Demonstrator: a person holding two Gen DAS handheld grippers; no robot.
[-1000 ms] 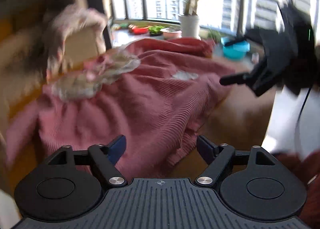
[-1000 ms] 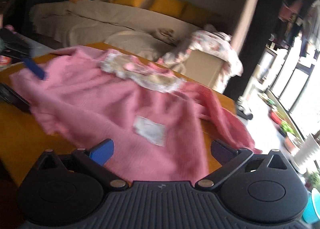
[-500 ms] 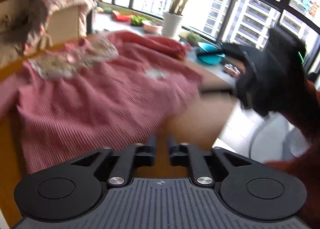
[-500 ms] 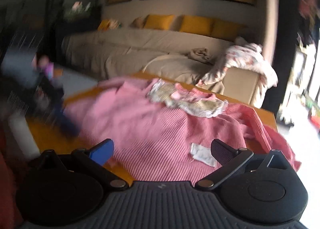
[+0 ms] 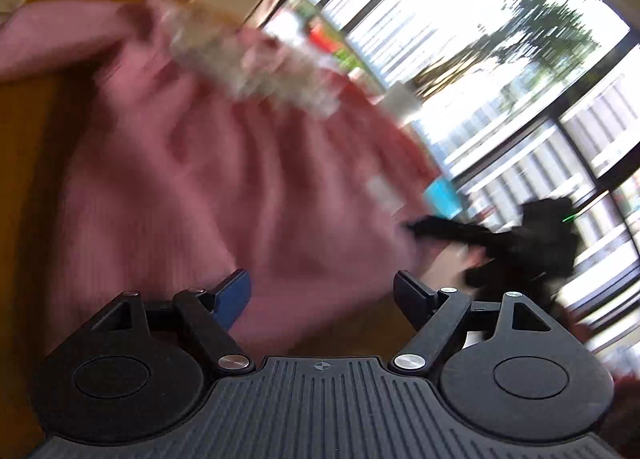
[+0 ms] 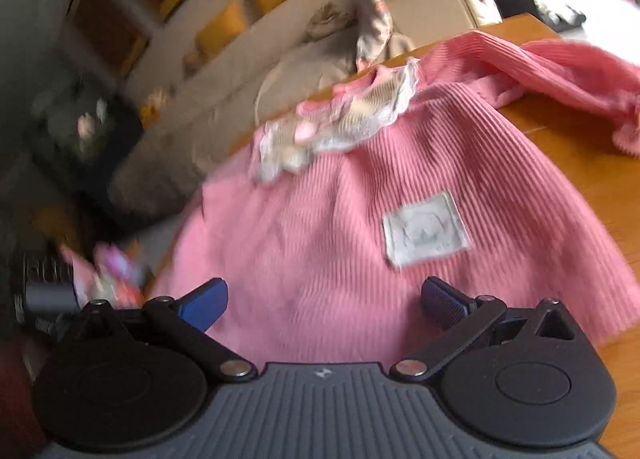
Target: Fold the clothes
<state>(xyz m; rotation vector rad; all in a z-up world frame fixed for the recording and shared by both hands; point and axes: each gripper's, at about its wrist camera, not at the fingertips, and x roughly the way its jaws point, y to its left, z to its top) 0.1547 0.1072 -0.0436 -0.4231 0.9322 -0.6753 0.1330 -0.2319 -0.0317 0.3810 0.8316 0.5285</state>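
Item: pink ribbed sweater (image 6: 360, 227), spread on wooden desk (image 6: 580, 147), lace collar far, hem near. Left hand-held gripper (image 5: 322, 295): jaws opening again after narrowing, empty. Right hand-held gripper (image 6: 320, 299): wide apart, empty. Both now face the hem; folding not begun.

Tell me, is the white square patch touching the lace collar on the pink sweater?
Apart. The right wrist view shows the white square patch lying lower on the pink sweater, with a plain band of ribbed pink knit between it and the lace collar.
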